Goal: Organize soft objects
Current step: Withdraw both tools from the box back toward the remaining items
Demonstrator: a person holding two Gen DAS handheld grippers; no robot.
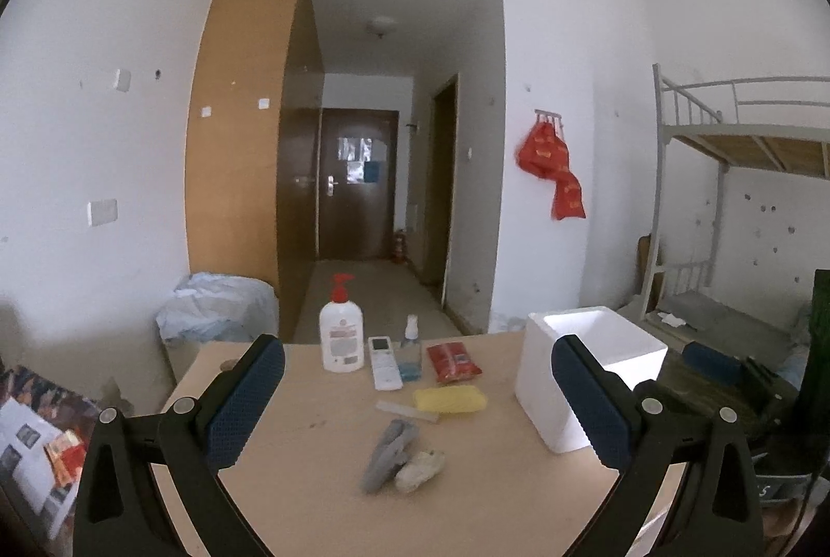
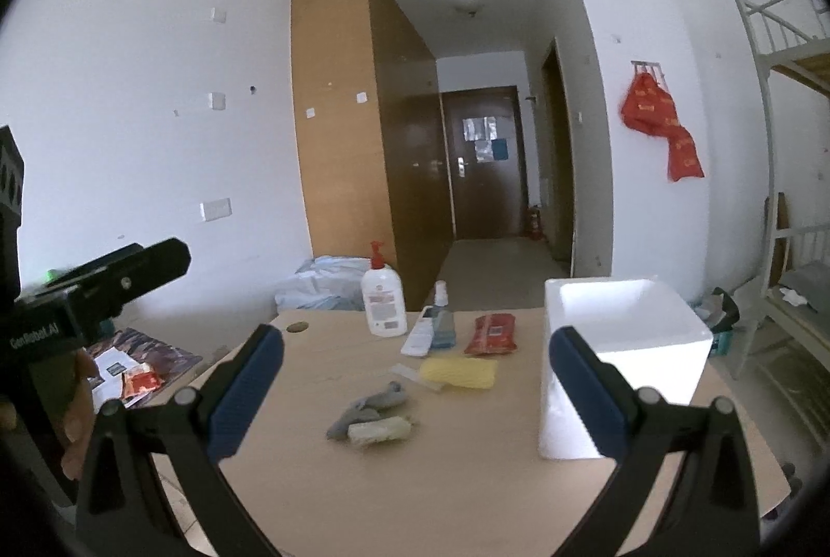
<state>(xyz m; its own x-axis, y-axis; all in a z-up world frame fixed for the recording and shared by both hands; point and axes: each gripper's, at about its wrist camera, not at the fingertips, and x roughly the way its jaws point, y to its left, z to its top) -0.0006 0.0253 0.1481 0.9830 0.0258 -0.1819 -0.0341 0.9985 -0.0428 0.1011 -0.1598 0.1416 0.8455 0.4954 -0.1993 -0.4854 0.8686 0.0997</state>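
Meanwhile, both the left gripper (image 1: 417, 393) and right gripper (image 2: 415, 388) hover wide open and empty; grey and cream cloths (image 1: 402, 456) lie between the fingers, the white foam box (image 1: 591, 367) beside the right finger, apparently awaiting them.

White walls (image 1: 78, 142) enclose the room, with a tall wooden wardrobe (image 1: 244, 152) at far left. A dark door (image 1: 358, 183) ends the corridor, and a metal bunk bed (image 1: 736, 142) stands right.
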